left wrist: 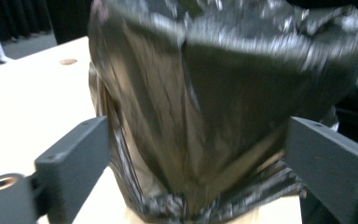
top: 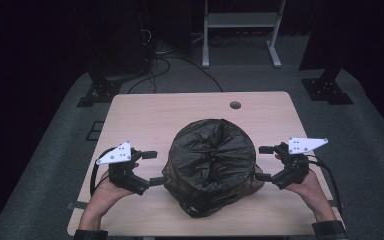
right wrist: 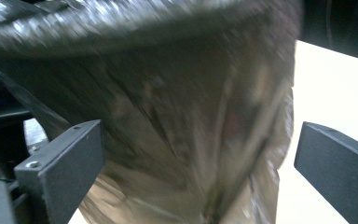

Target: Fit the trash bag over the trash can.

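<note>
The left gripper (top: 152, 167), black with a grey three-cornered plate on top, sits in the person's left hand (top: 111, 186) just left of the crumpled black plastic bag (top: 212, 162), its fingers (top: 150, 154) spread wide and pointing at the bag, apart from it. The right gripper (top: 264, 162) mirrors it just right of the bag in the right hand (top: 307, 186), fingers likewise gaping, nothing gripped. Both forearms angle inward toward the bag.

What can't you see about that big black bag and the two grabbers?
- What the black bag covers: the dark plastic hides it in the high view.
- The bag's creases: blurred in both gripper views.
- The bag's top: cut off by the upper edge in the left gripper view.
- Whether the left gripper and right gripper, both open, brush the bag: too close to tell in the high view.
- The room behind the table: too dark.
</note>
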`<state>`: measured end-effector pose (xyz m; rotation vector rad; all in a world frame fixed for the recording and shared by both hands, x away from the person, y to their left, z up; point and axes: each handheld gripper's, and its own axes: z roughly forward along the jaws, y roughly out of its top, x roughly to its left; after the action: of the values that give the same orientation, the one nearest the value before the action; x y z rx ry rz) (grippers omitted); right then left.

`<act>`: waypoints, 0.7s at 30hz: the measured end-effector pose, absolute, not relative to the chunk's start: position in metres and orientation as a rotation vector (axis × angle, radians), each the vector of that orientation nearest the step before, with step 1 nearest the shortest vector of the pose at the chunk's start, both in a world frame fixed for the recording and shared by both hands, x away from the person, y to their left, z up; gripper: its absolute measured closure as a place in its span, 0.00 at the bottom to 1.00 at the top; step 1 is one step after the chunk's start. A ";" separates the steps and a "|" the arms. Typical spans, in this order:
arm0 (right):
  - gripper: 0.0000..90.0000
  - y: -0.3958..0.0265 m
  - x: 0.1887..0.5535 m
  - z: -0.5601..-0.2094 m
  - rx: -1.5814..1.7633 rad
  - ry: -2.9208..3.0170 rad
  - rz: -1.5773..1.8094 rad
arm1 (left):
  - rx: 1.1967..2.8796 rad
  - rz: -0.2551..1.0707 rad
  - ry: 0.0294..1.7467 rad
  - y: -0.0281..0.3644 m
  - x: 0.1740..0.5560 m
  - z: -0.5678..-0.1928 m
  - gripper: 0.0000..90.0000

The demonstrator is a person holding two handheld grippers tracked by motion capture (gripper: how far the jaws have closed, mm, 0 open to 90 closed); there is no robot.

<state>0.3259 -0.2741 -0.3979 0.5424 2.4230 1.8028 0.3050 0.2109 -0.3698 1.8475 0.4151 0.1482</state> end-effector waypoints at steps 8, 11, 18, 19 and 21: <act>0.00 -0.263 0.328 -0.388 0.442 2.413 1.856 | 1.812 0.158 0.395 0.200 0.310 -0.336 0.00; 0.00 -0.258 0.328 -0.387 0.421 2.440 1.852 | 1.814 0.162 0.378 0.194 0.313 -0.323 0.00; 0.00 -0.249 0.329 -0.385 0.386 2.462 1.851 | 1.844 0.161 0.341 0.177 0.317 -0.305 0.00; 0.00 -0.248 0.329 -0.386 0.383 2.460 1.863 | 1.856 0.163 0.334 0.173 0.318 -0.301 0.00; 0.00 -0.246 0.330 -0.387 0.382 2.465 1.874 | 1.867 0.168 0.328 0.168 0.319 -0.296 0.00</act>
<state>0.3297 -0.2465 -0.3871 0.3818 2.4652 1.8738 0.3191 0.1684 -0.2964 1.8668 0.3276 0.1684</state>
